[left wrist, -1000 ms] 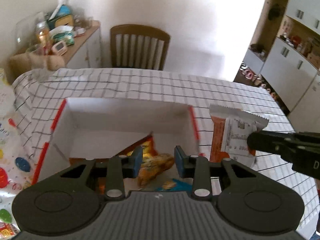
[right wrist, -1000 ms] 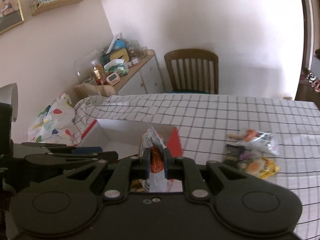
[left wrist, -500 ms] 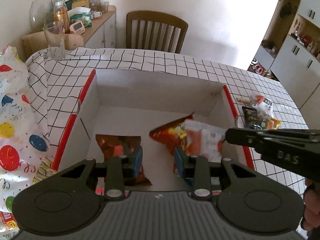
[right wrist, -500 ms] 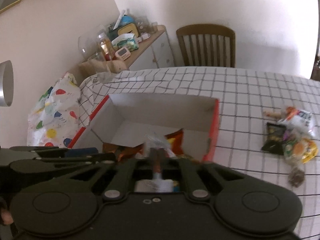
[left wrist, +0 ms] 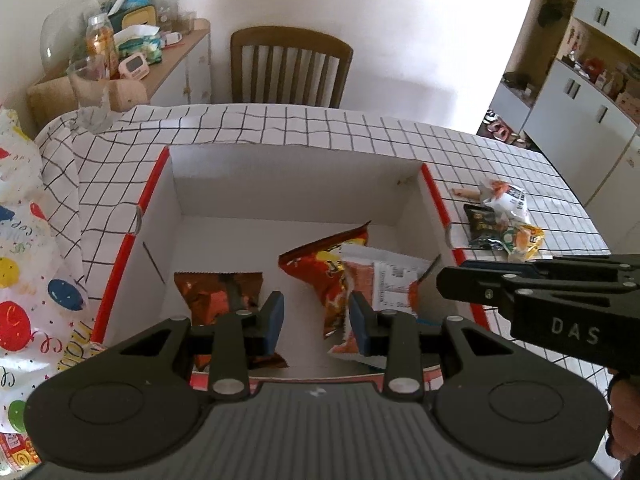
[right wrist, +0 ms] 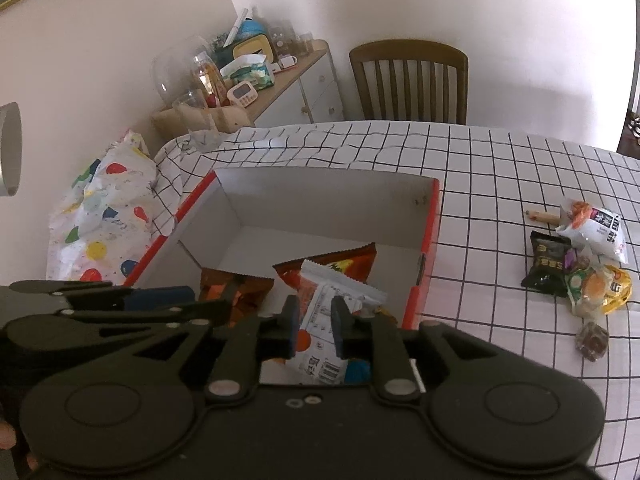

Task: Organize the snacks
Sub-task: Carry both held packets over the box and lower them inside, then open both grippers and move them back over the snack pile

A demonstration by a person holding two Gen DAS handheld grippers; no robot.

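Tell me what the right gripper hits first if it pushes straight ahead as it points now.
Most likely the white-and-orange snack packet lying in the box: it shows right between the open right gripper fingers, atop the red chip bag. Depth is uncertain.

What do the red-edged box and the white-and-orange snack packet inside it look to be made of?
The box looks like matte white cardboard: flat stiff walls, folded corners, red-edged rims. The white-and-orange packet looks like thin printed plastic film or foil laminate, judging by its crinkles and serrated sealed end; which one is unclear.
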